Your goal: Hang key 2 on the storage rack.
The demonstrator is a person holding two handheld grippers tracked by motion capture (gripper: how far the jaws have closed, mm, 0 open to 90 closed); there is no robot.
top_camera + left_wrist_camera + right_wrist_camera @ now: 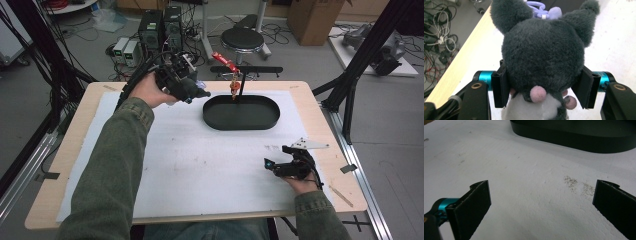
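My left gripper [541,87] is shut on a dark grey plush toy [544,50] with two ears, a pink nose, a white belly and a purple clip [539,10] on its head. In the high view that gripper [199,92] holds the plush toy [192,90] above the table's far left, just left of a black oval tray [241,122]. A thin black stand [243,80] rises at the tray's far rim, with a red clamp [225,61] and a small orange item [233,88] hanging from it. My right gripper [541,202] stands open over the white mat [524,182], low at the front right [272,165], with nothing between its fingers.
The white mat [200,165] covers most of the wooden table [75,150]. Beyond the far edge are a black stool [242,39], computer cases [160,27] with cables and a cardboard box [312,17]. Black frame struts [350,85] stand at the table's right side.
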